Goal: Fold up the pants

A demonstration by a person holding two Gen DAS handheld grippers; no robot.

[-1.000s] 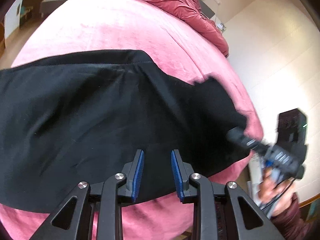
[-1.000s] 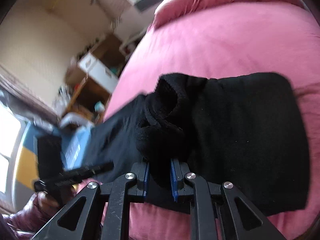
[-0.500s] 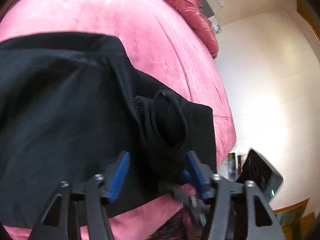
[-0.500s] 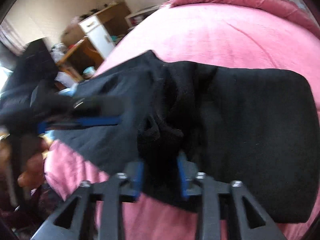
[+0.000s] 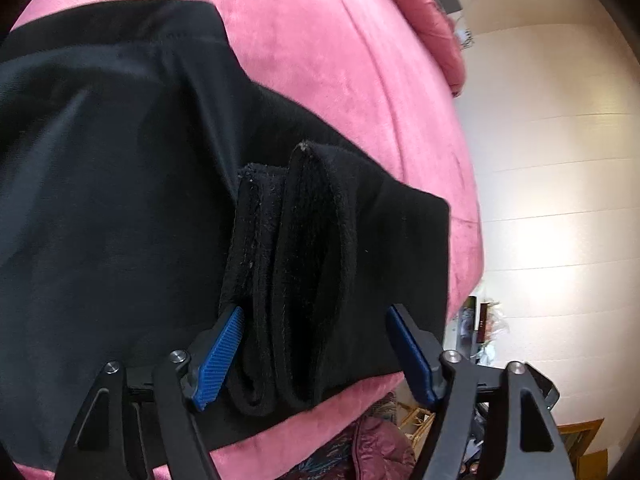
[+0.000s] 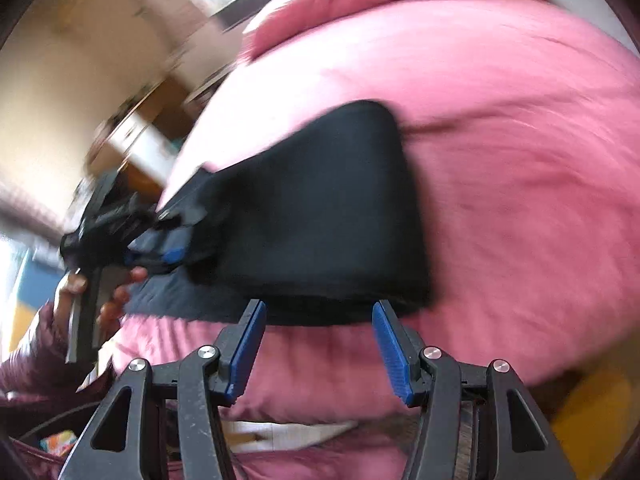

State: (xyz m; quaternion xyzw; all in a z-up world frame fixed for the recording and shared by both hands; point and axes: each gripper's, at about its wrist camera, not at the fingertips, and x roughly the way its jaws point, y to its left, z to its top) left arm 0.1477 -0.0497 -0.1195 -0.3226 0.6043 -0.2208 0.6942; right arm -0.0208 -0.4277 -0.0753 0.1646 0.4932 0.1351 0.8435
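Both hand-held grippers just let go: left (image 5: 314, 354) and right (image 6: 318, 350) jaws are opening, nothing pinched now, pants (image 5: 120, 200) lying folded at the bed (image 5: 340, 60) edge.

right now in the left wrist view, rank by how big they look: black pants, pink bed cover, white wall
1. black pants
2. pink bed cover
3. white wall

Pants are nearest the camera, so their lead is apparent only; cover and wall look close.
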